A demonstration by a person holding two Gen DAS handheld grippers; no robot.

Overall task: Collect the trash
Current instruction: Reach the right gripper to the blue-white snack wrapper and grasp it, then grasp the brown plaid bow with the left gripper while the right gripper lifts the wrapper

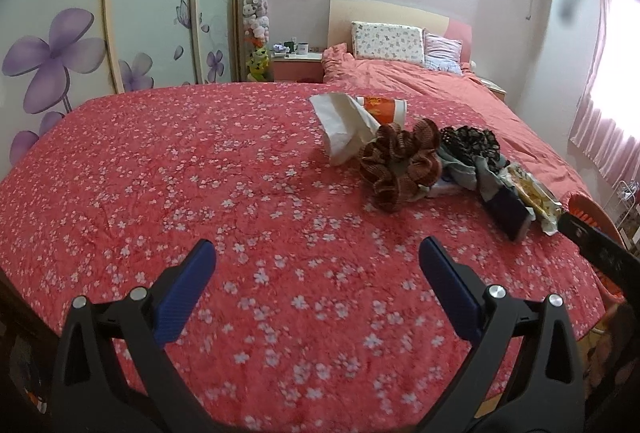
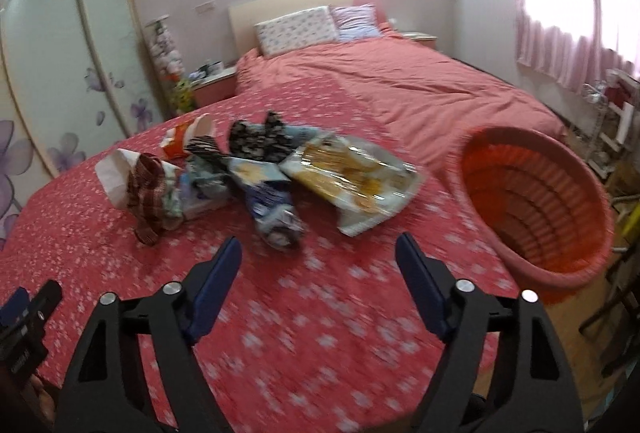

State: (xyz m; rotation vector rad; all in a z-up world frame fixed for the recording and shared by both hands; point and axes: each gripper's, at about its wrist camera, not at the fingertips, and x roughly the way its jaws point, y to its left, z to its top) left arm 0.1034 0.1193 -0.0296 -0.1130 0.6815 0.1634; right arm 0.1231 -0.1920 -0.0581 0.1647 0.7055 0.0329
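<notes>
We hold our left gripper (image 1: pixel 316 253) wide apart over the floral bedspread (image 1: pixel 180 173), nothing between its blue pads. The trash pile (image 2: pixel 256 169) of wrappers and paper lies ahead of our right gripper (image 2: pixel 318 253), also spread and empty. Rightmost stands the orange basket (image 2: pixel 536 201), beside the bed.

Two hand-held grippers, black frames with blue fingers

The left gripper (image 1: pixel 316 257) has two matte black, wedge-shaped arms with triangular cut-outs, each carrying two round silver screw heads near the top; its fingers (image 1: pixel 186 297) are long, flat, dark-blue pads with a fine ribbed texture. The right gripper (image 2: pixel 318 257) is built alike: black angular arms, silver screw heads, blue ribbed fingers (image 2: pixel 420 289). Seen from the right wrist, the left one's black body shows small pale lettering, too small to read.
</notes>
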